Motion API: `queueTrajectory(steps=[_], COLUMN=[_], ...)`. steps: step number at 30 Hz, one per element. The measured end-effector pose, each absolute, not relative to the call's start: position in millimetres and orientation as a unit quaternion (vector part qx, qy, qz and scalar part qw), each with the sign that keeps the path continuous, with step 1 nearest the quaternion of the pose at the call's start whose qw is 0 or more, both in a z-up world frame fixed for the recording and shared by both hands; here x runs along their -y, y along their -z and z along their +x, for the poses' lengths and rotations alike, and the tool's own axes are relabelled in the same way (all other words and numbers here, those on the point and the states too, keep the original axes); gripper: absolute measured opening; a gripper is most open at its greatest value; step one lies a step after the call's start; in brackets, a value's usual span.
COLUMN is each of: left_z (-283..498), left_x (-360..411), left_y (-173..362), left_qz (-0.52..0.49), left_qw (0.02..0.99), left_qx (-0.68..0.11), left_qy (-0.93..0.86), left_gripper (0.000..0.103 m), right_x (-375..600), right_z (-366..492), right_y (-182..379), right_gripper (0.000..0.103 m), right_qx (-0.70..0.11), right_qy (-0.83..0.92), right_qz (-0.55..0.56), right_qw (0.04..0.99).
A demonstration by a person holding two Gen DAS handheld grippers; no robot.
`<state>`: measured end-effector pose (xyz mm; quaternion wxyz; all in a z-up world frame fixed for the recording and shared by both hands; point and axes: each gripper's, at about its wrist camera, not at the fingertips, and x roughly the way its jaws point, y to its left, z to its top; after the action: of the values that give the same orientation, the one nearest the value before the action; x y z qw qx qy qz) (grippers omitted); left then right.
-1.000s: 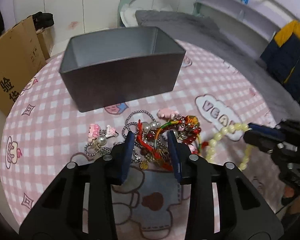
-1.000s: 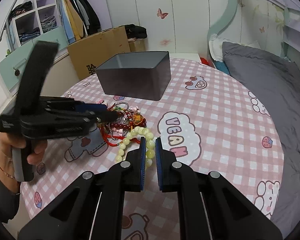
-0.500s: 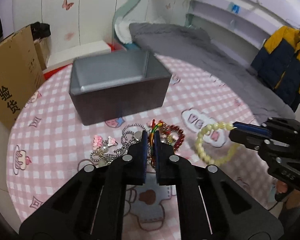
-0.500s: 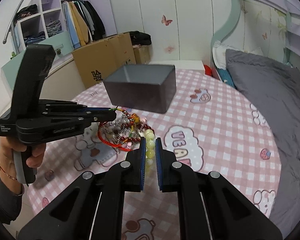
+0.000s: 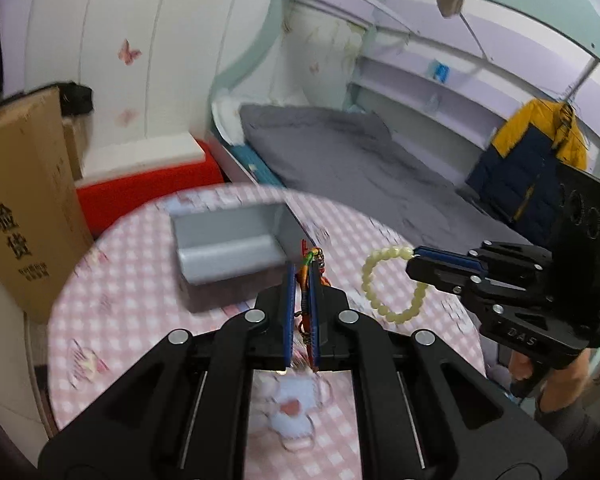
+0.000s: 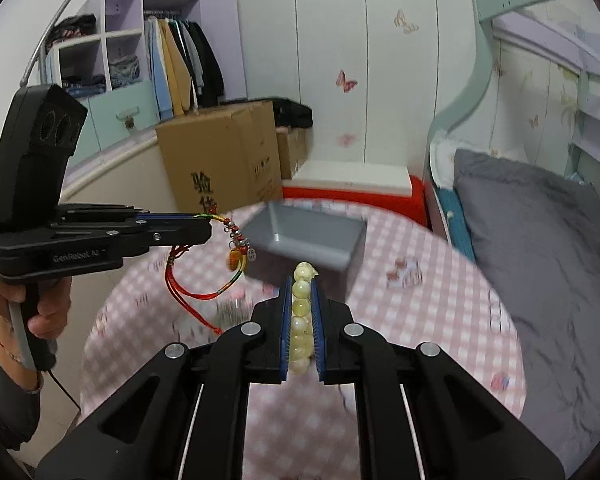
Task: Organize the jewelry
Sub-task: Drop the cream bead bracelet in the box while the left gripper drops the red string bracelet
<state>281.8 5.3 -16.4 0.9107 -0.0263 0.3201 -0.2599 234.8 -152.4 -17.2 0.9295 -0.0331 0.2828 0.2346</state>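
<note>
My left gripper (image 5: 301, 276) is shut on a red and multicoloured cord bracelet (image 5: 309, 280) with beads and charms; in the right wrist view it (image 6: 236, 256) dangles from the left gripper (image 6: 208, 220) high above the table. My right gripper (image 6: 301, 280) is shut on a pale yellow bead bracelet (image 6: 301, 312), which hangs as a loop (image 5: 392, 284) from the right gripper (image 5: 414, 258) in the left wrist view. The open grey metal box (image 5: 228, 244) stands on the table ahead of both grippers, also in the right wrist view (image 6: 312, 240).
The round table has a pink checked cloth (image 6: 420, 320). Cardboard boxes (image 6: 224, 160) stand beyond its far left edge. A bed with grey bedding (image 6: 540, 240) lies to the right. The table surface is motion-blurred.
Both grippers have lifted well above the table, each carrying its bracelet. The left one pulled the cord bracelet out of the pile. The view now tilts upward toward the room.
</note>
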Motion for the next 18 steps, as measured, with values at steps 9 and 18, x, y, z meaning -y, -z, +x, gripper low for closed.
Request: queueTrajectory(steps=[9,18], left_z=[358,411], left_x=[-14,9], left_y=[6,59], left_qz=[-0.040,-0.003], left_qw=[0.926,0.905], left_qx=[-0.308,-0.377], left_qy=[0.216,0.195], left_gripper=[0.006,0.007], right_x=[118,107], right_z=[310,363], right_y=[23,79], right_gripper=[0.008,0.008], right_qx=[-0.270,-0.343], right_qy=[-0.209,-0.203], right_qz=[-0.029,-0.009], right_qw=[0.940,0.917])
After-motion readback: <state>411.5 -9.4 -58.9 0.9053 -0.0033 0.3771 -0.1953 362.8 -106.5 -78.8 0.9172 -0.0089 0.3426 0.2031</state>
